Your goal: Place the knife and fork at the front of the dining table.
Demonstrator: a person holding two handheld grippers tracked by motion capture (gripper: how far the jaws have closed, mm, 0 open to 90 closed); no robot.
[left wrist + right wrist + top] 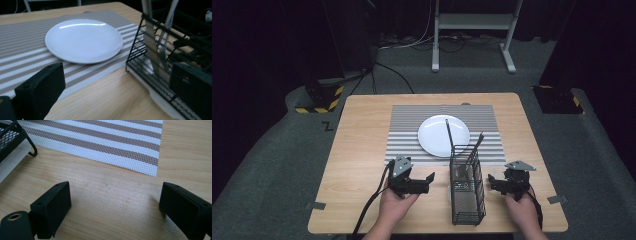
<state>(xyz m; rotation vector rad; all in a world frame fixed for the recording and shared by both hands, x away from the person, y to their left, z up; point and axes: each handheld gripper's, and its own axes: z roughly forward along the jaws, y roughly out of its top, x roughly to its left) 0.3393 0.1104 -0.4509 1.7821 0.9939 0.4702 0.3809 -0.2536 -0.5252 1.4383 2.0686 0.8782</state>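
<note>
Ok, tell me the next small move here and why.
Probably ease the left hand-held gripper toward the wire cutlery rack and around one utensil handle. Its jaws stand open and empty beside the rack, the cutlery stands upright inside, and the white plate on the striped mat is bare.

Bare forearms, black left tongs (424, 181), black right tongs (493, 183), grey three-cornered plates, trailing black cables
</note>
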